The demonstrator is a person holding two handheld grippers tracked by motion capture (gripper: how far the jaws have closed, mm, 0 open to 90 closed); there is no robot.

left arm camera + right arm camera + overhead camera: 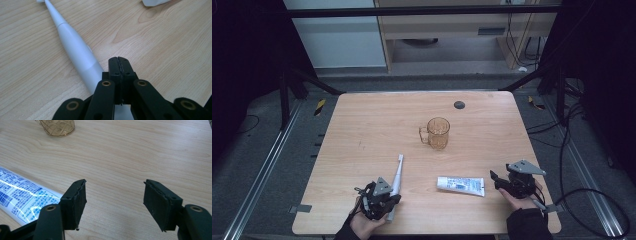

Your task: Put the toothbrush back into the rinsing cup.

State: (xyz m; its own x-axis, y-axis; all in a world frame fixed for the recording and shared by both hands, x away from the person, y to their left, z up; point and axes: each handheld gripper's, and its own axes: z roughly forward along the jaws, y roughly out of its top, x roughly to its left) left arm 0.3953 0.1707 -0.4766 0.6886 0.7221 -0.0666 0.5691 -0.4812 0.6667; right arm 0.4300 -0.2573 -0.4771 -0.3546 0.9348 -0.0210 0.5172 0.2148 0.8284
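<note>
A white electric toothbrush (397,174) lies on the wooden table (362,130), head pointing away from me. My left gripper (387,198) rests over its handle end. In the left gripper view the jaws (119,62) are pressed together with nothing between them, and the toothbrush (72,45) lies just to their left. A white and blue toothpaste tube (460,185) lies flat to the right. My right gripper (495,181) sits just right of the tube, open. Its view shows the gripper (115,202) with bare table between the pads and the tube (22,195) beside the left jaw.
An amber glass mug (438,132) stands upright near the table's middle, handle to the left; its base (57,126) shows in the right gripper view. A small dark round disc (459,104) sits near the far edge. Cables lie on the floor at right.
</note>
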